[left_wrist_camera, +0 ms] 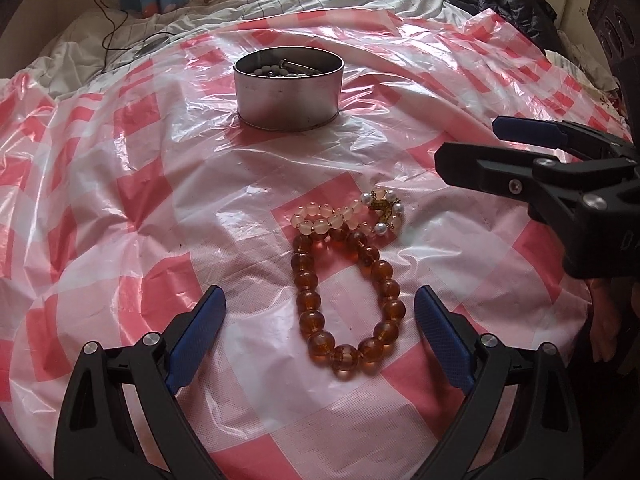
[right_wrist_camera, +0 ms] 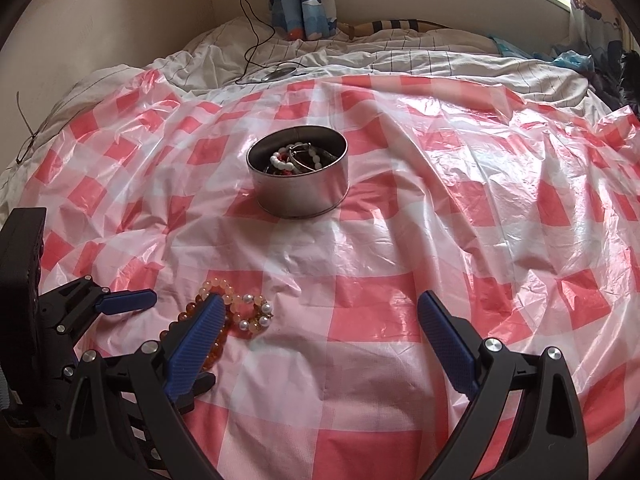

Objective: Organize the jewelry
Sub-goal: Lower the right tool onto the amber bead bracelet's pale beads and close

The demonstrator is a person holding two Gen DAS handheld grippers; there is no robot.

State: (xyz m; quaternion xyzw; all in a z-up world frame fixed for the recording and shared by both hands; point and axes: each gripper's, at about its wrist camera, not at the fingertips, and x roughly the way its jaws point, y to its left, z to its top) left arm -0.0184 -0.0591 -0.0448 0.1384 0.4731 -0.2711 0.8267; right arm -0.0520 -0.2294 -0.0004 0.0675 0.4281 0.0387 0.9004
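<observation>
Left wrist view: left claw (left_wrist_camera: 320, 312) spread wide, its blue pads either side of the amber bead bracelet (left_wrist_camera: 346, 300), which lies flat on the red-checked plastic sheet (left_wrist_camera: 120, 184) over the bed. Touching that bracelet's far end is a pale bead bracelet (left_wrist_camera: 348, 216) with pearls. Beyond both stands a round metal tin (left_wrist_camera: 288, 90) holding more jewelry. Right claw (right_wrist_camera: 320, 328) is also wide, holding nothing, just right of the bracelets. Behind the tin, a black cable (right_wrist_camera: 256, 40) crosses rumpled white bedding (right_wrist_camera: 400, 60).
</observation>
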